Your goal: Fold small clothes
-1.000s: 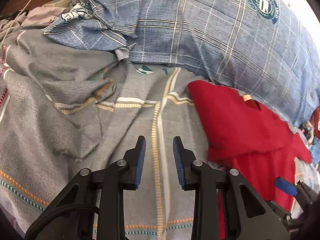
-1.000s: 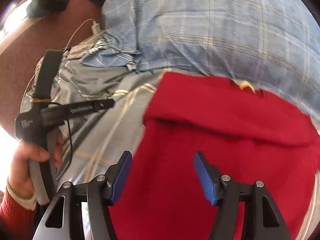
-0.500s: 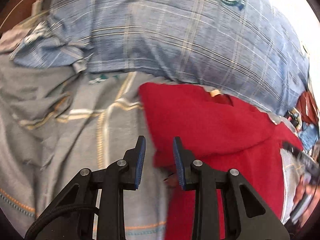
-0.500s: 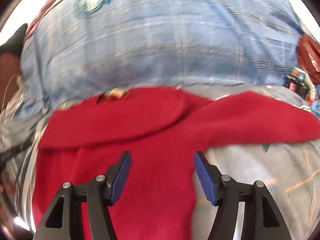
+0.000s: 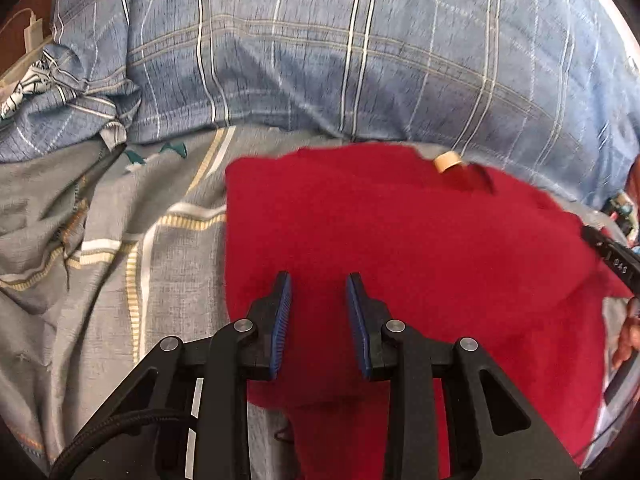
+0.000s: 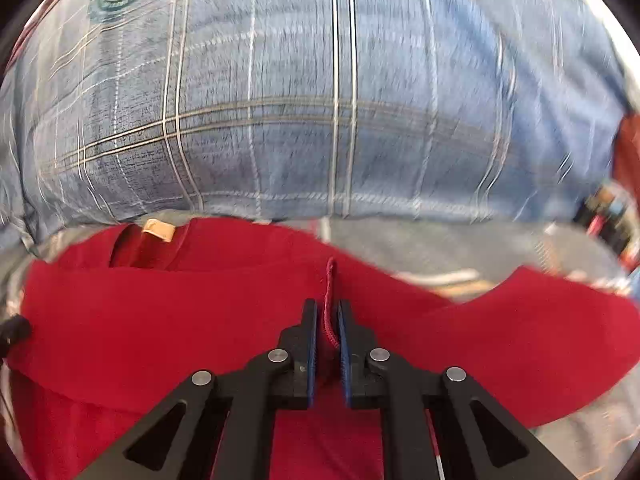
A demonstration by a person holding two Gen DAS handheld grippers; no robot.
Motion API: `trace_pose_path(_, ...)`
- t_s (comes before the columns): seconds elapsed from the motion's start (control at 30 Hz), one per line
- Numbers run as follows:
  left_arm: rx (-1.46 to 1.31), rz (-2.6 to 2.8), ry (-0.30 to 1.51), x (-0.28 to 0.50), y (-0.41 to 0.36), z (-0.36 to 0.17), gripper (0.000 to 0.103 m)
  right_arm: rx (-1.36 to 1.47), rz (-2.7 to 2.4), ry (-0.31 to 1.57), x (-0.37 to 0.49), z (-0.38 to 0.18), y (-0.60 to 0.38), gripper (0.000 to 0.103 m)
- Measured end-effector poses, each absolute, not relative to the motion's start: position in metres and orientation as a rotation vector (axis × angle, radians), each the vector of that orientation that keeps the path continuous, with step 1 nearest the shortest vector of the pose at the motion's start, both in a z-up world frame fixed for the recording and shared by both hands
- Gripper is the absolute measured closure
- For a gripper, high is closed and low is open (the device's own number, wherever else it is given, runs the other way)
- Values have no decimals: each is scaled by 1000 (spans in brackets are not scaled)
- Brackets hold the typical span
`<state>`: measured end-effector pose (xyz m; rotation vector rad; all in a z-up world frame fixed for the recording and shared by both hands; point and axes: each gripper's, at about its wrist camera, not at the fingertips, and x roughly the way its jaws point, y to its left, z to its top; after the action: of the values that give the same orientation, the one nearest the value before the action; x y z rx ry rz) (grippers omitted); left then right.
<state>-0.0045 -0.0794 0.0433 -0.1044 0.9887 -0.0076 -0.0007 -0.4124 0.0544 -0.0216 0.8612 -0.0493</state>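
Observation:
A small red shirt (image 5: 400, 240) lies on the grey striped bedsheet (image 5: 120, 260), its tan neck label (image 5: 448, 162) toward the pillow. My left gripper (image 5: 318, 300) is open and empty, hovering over the shirt's left part. In the right wrist view the shirt (image 6: 180, 312) spreads across, one sleeve (image 6: 540, 340) reaching right. My right gripper (image 6: 327, 320) is shut on a raised pinch of the red shirt's fabric near the shoulder seam. The right tool's black body (image 5: 616, 260) shows at the right edge of the left wrist view.
A big blue plaid pillow (image 5: 360, 60) lies just beyond the shirt, also in the right wrist view (image 6: 320, 100). Crumpled blue cloth (image 5: 60, 112) sits far left by a white charger (image 5: 32, 30). Small colourful items (image 6: 604, 216) lie at the far right.
My left gripper moved right, from over the sheet to over the red shirt. My right gripper swung right and closed on a fold of the shirt.

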Motion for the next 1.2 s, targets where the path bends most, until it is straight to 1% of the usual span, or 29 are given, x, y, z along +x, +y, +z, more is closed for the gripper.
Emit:
trace_pose_path(0.07, -89, 5, 976, -5, -82, 41, 74, -47, -80, 865, 1, 49, -416, 95)
trace_pose_path(0.13, -70, 10, 975, -6, -84, 42, 74, -15, -76, 914, 6, 37, -422, 95)
trace_pose_path(0.3, -86, 10, 976, -7, -80, 41, 73, 75, -66, 866, -8, 58, -426, 94)
trace_pose_path(0.4, -78, 12, 976, -7, -82, 42, 73, 84, -19, 811, -24, 78, -416, 81)
trace_pose_path(0.43, -75, 14, 975, -7, -83, 42, 73, 84, 3, 803, -25, 80, -413, 69)
trace_pose_path(0.47, -73, 16, 975, -7, -83, 41, 71, 83, 35, 794, -29, 83, -406, 63)
trace_pose_path(0.53, -62, 22, 977, -7, -84, 41, 65, 85, 95, 791, -36, 85, -389, 63)
trace_pose_path(0.57, -60, 25, 978, -7, -84, 40, 57, 84, 109, 796, -36, 83, -386, 63)
trace_pose_path(0.6, -61, 25, 978, -7, -83, 40, 53, 79, 126, 811, -35, 79, -379, 63)
trace_pose_path(0.8, -58, 23, 979, -8, -83, 39, 52, 97, 98, 914, -20, 36, -374, 63)
trace_pose_path(0.83, -60, 22, 979, -8, -83, 39, 52, 101, 102, 898, -20, 33, -374, 63)
trace_pose_path(1.0, -93, 20, 973, -10, -80, 43, 51, 147, 115, 894, -27, 47, -388, 63)
trace_pose_path(1.03, -112, 15, 966, -12, -79, 46, 51, 167, 99, 878, -33, 53, -398, 62)
trace_pose_path(1.07, -126, 6, 959, -13, -79, 49, 51, 179, 89, 862, -36, 57, -406, 58)
trace_pose_path(1.1, -134, -2, 953, -14, -79, 51, 51, 202, 69, 833, -45, 63, -421, 56)
trace_pose_path(1.2, -144, -22, 931, -17, -83, 57, 51, 233, 6, 819, -58, 69, -460, 55)
